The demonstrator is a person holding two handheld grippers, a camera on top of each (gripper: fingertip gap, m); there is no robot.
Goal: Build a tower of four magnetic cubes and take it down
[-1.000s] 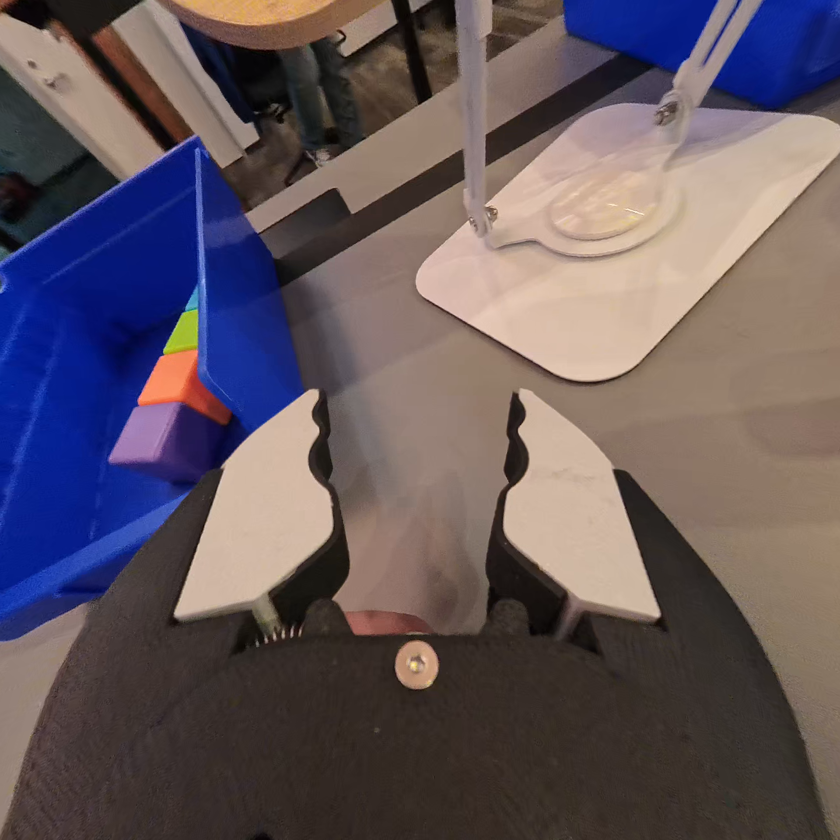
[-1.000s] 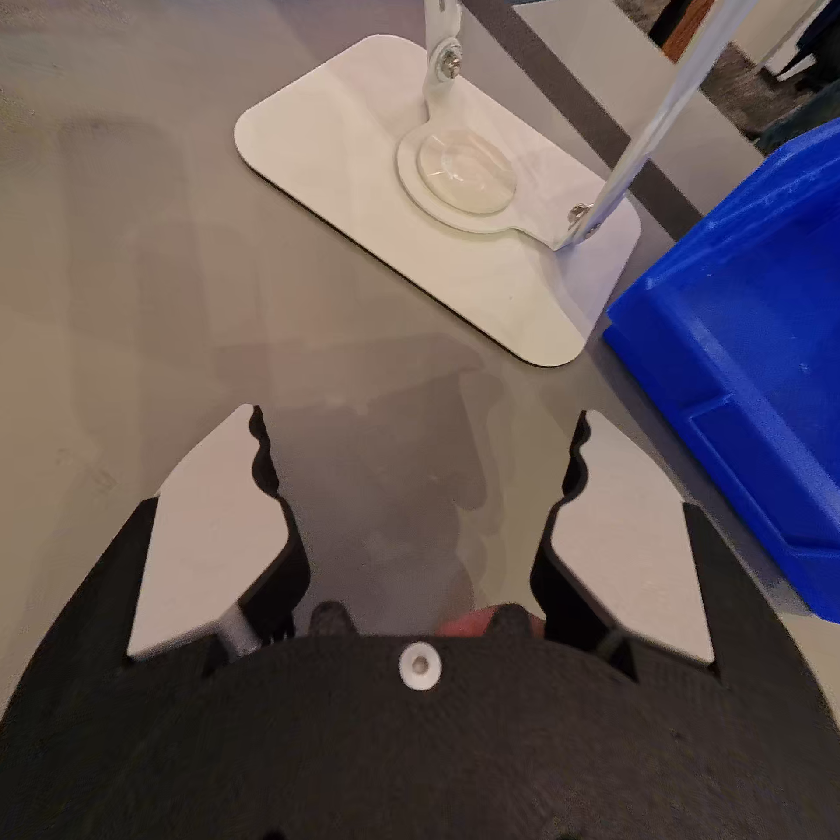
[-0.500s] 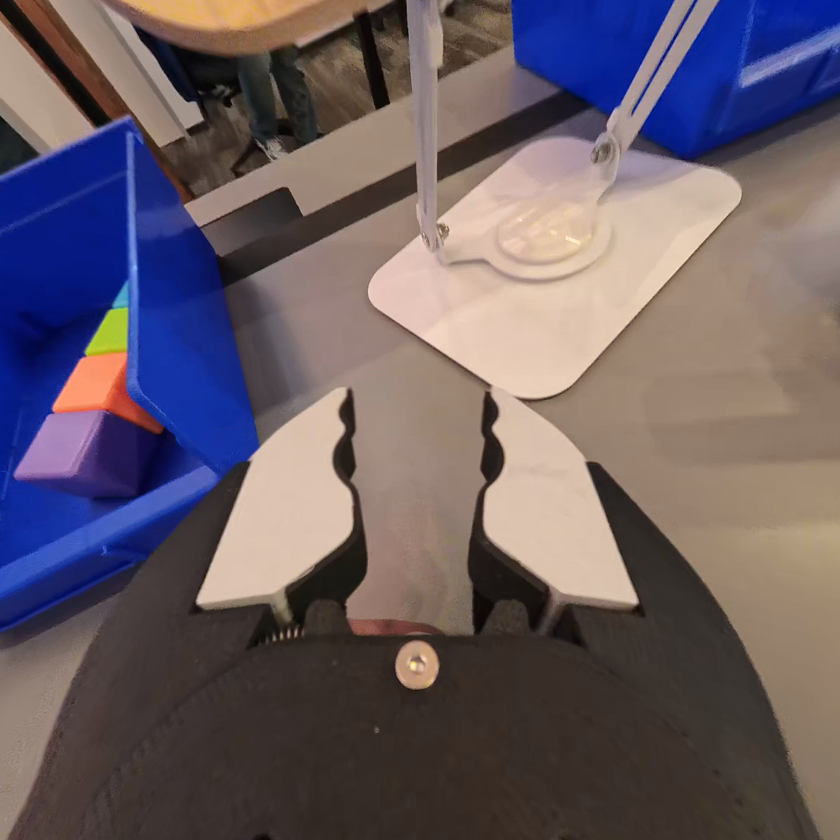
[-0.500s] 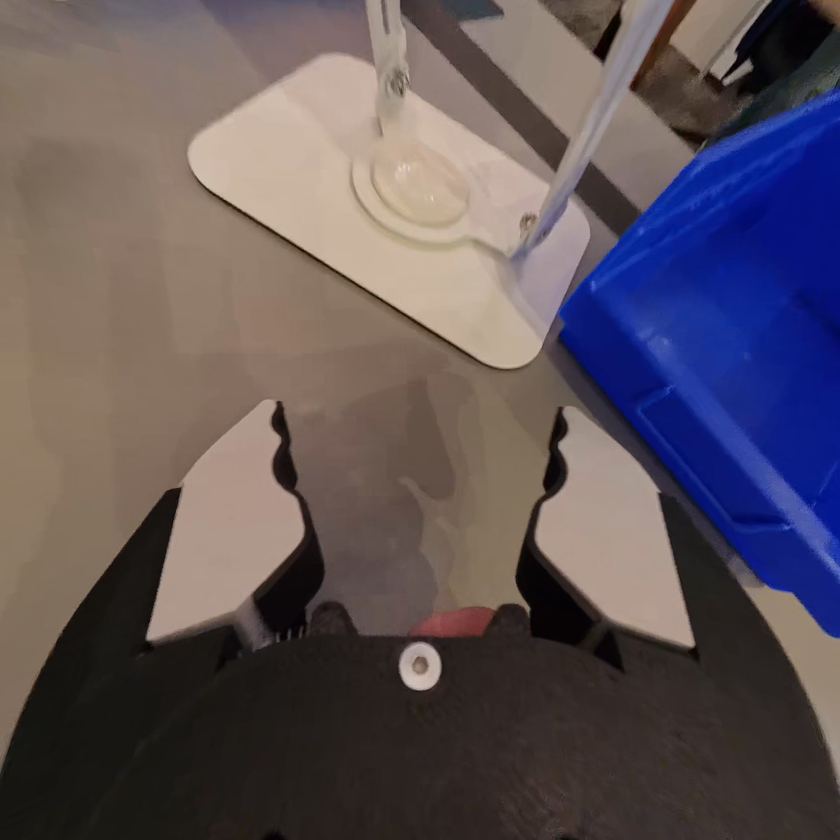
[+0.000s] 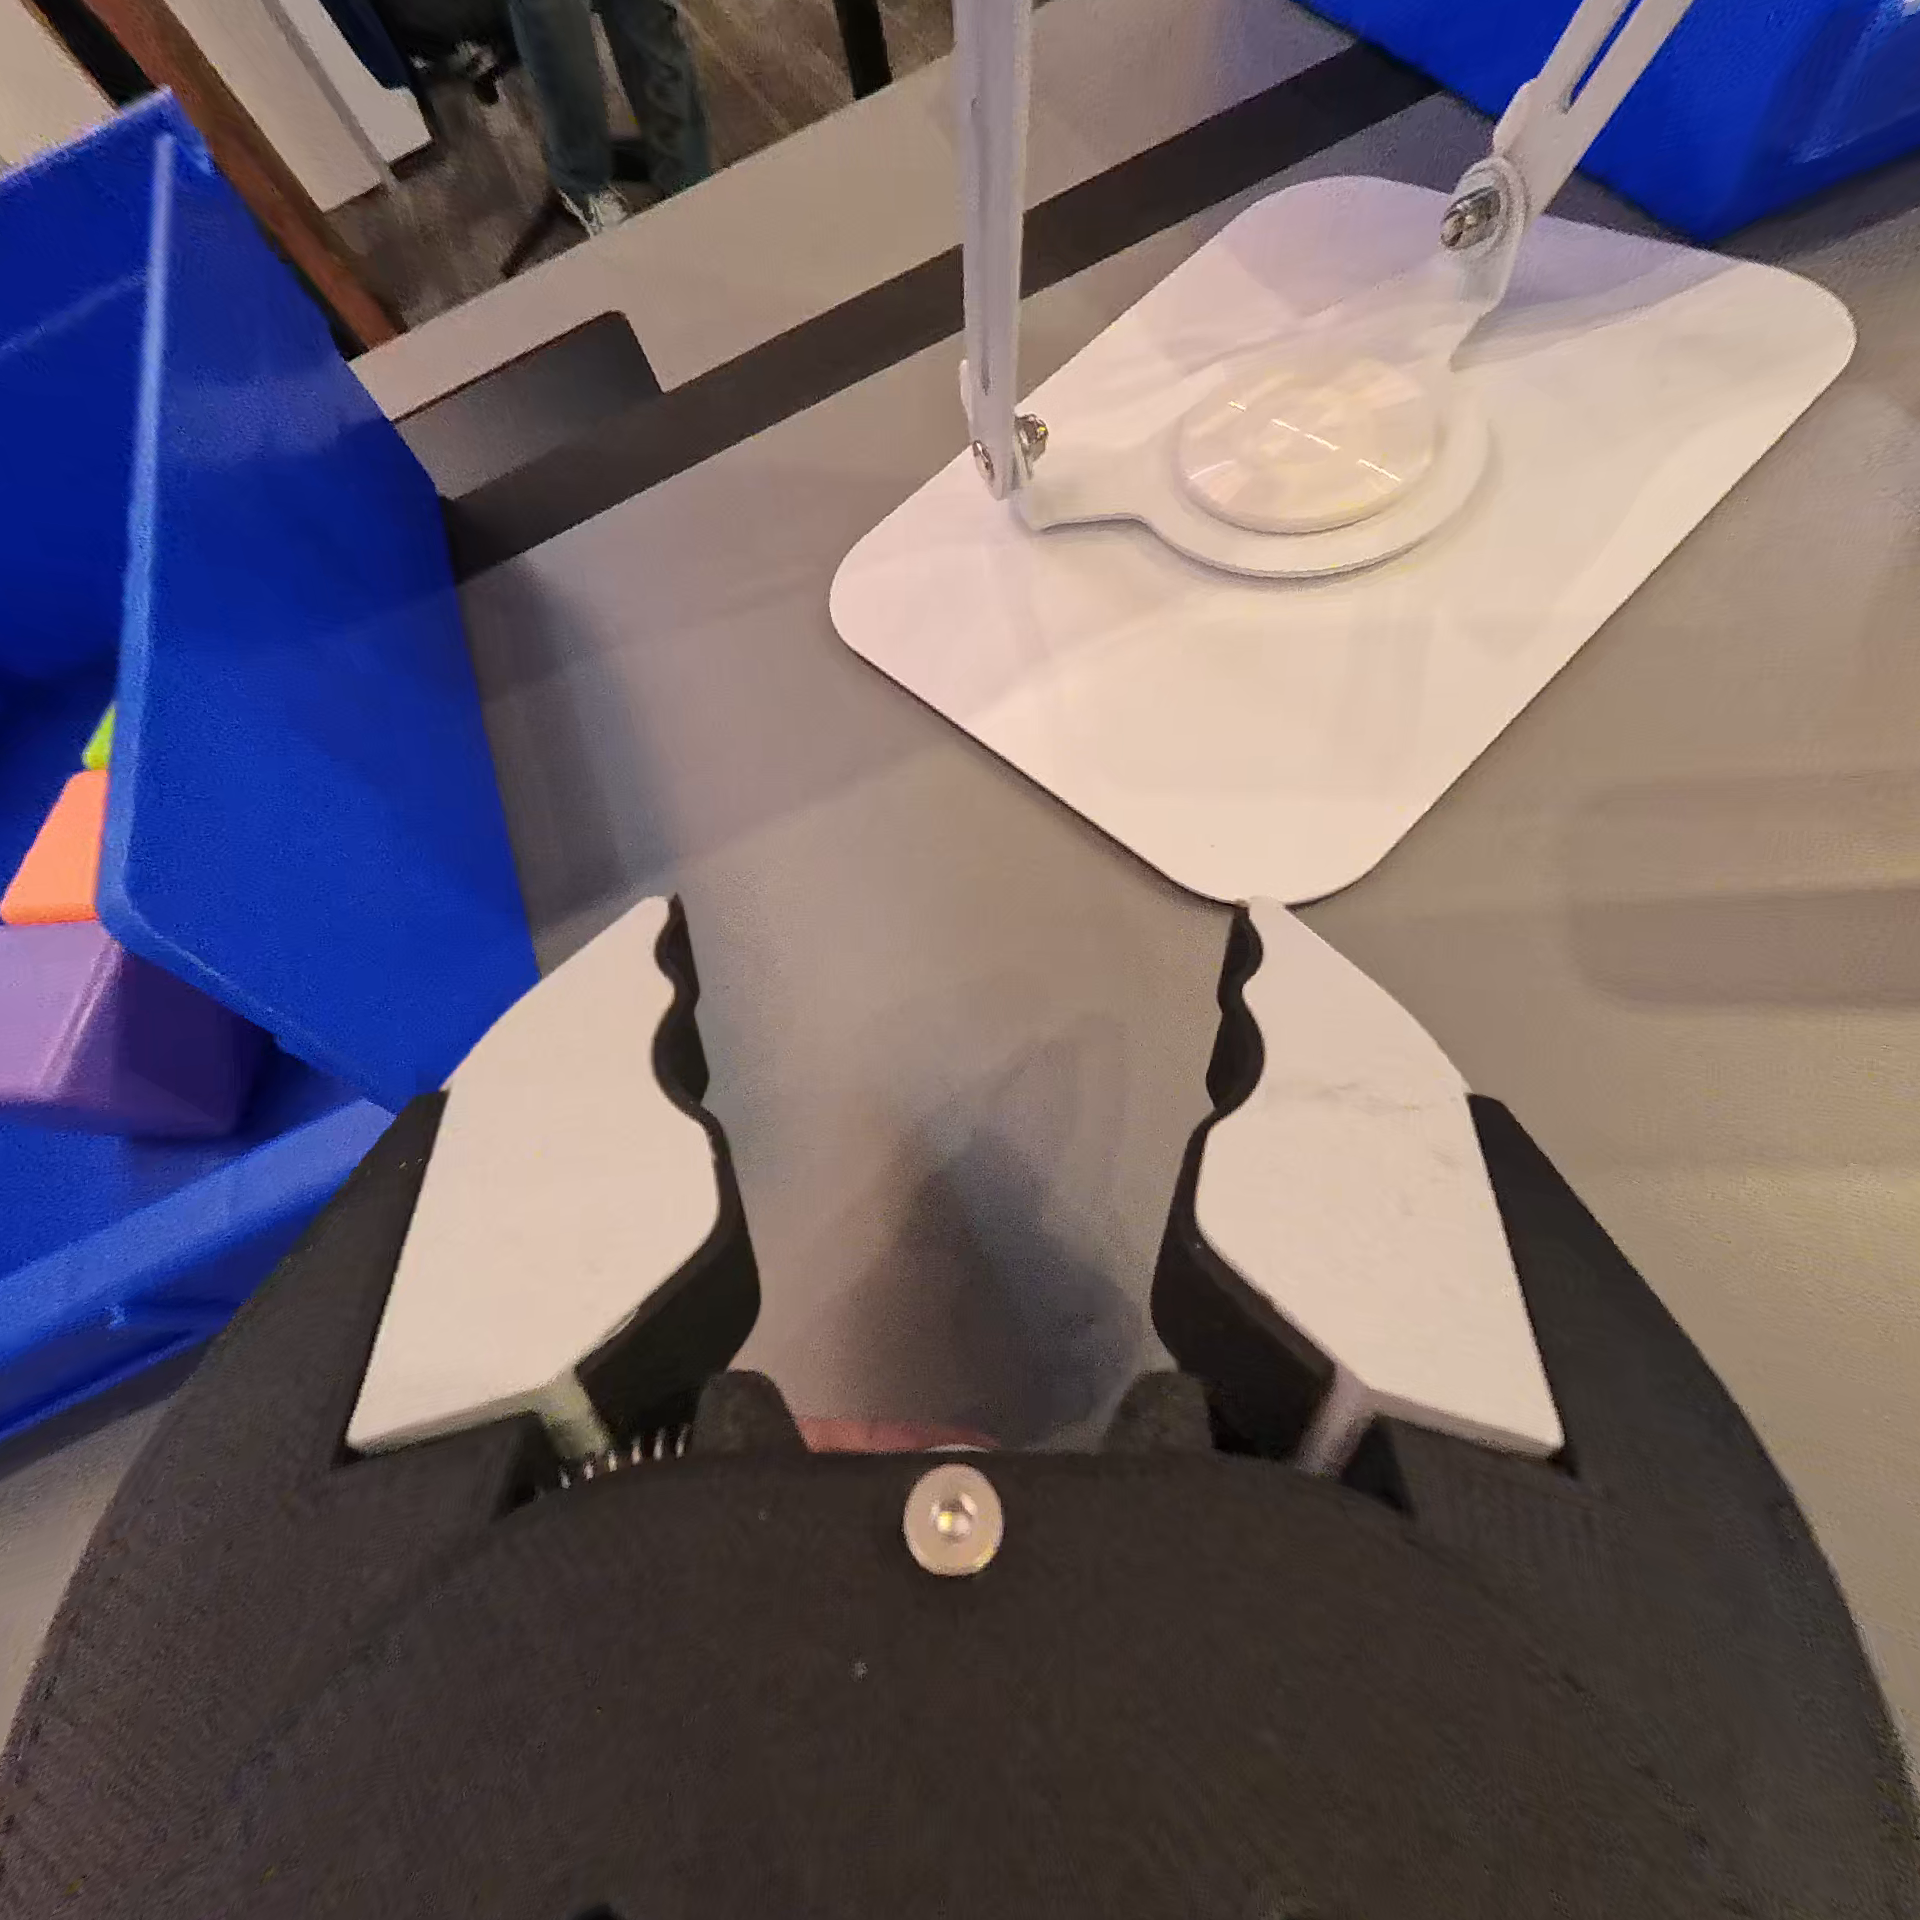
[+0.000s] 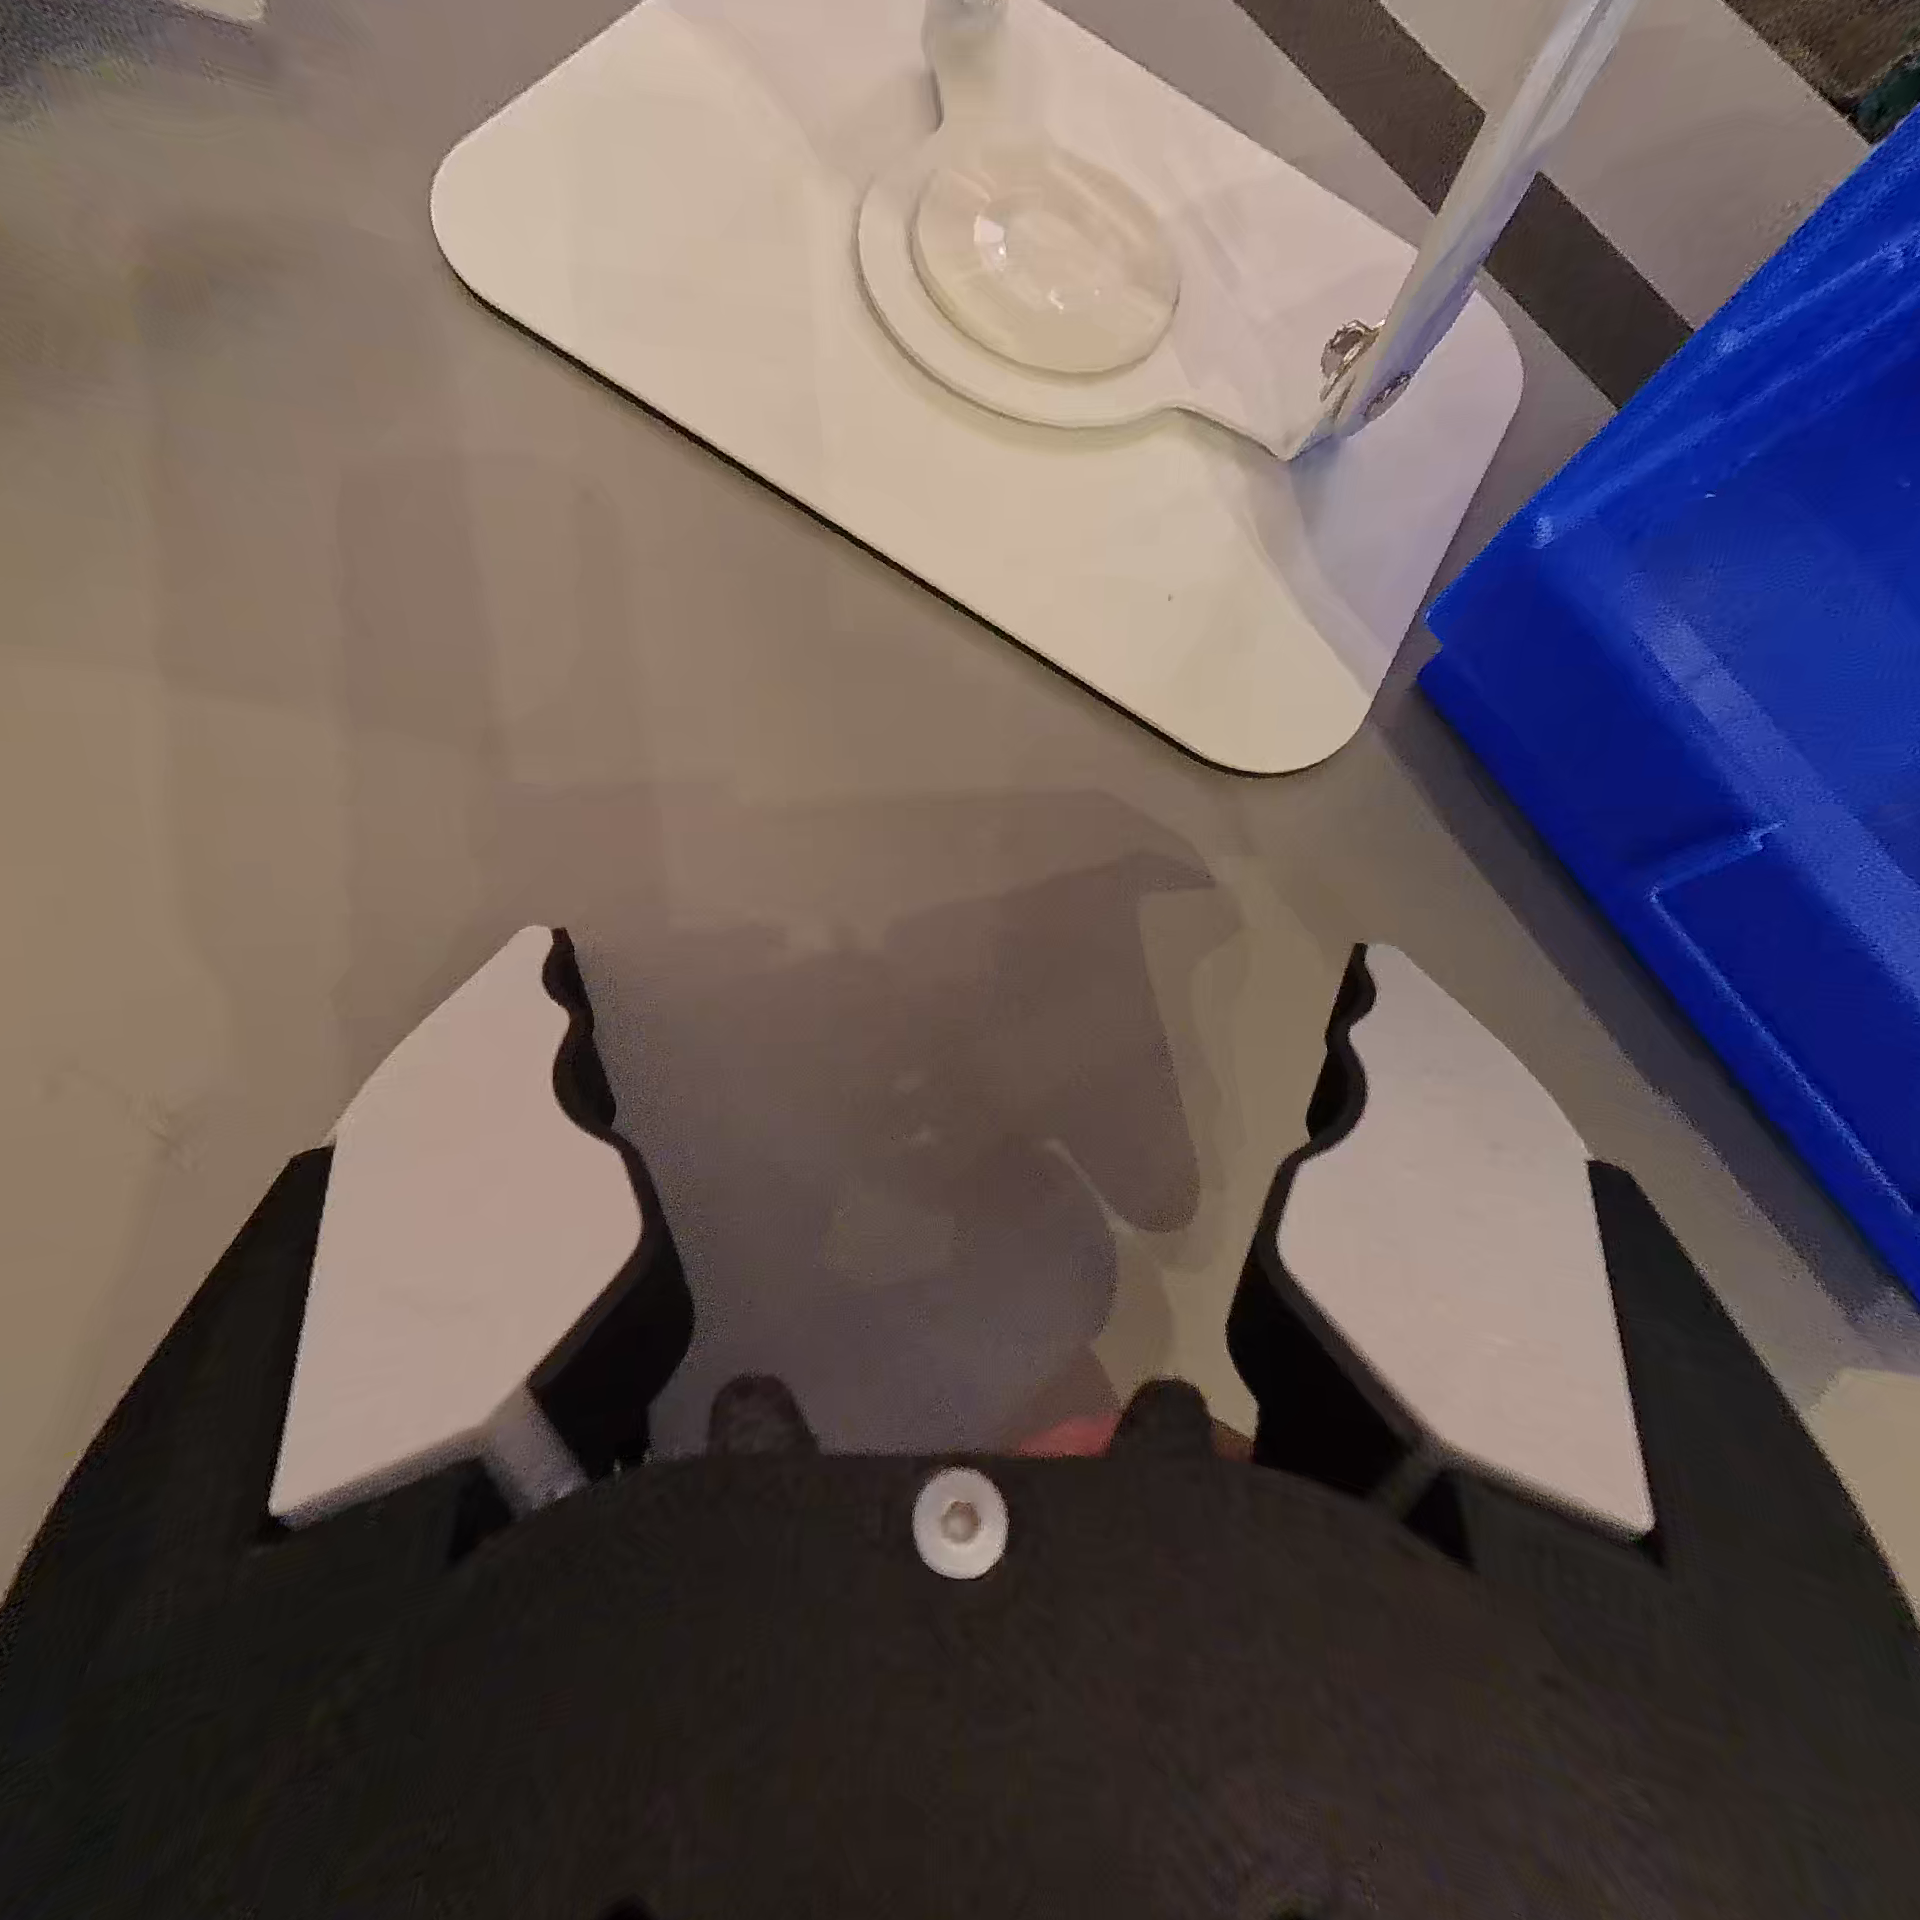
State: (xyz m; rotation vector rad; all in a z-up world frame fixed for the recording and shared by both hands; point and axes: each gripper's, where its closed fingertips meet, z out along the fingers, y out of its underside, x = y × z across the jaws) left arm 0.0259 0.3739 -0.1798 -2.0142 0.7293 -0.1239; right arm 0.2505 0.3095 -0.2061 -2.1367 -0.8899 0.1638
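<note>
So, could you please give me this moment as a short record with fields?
left tool: open, empty, over bare table
right tool: open, empty, over bare table
cubes: purple cube, orange cube and a green sliver in the left blue bin
tower: none built yet
white base plate: ahead of both tools, carrying a white stand
second blue bin: right of the plate; visible part shows no cubes

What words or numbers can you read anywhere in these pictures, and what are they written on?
None. There are no words, numbers, labels or signs to read in either view.
The purple block and orange block in the blue bin are plain.
The white stand base, grey table and the other blue bin show no print.
The left gripper and right gripper bear no markings.
</note>
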